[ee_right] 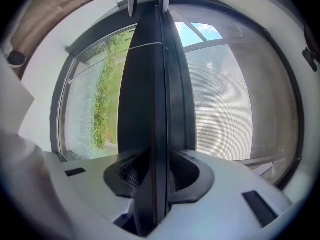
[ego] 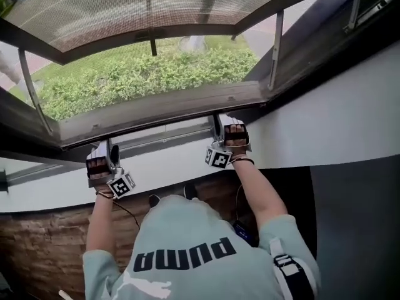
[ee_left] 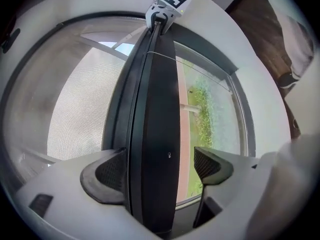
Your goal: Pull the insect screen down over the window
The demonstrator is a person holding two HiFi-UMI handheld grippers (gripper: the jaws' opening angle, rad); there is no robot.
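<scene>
The insect screen (ego: 156, 5) is hanging as fine grey mesh across the upper part of the window (ego: 156, 108), not yet covering all of it. Its dark pull bar (ee_left: 155, 134) is running straight along the mesh's edge, with mesh showing on one side and uncovered opening on the other. The window is standing pushed open outward, with greenery showing through the uncovered part.

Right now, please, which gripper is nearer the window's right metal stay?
Right. The right gripper sits just below the stay, slightly left; the left gripper is much farther left along the bar.
</scene>
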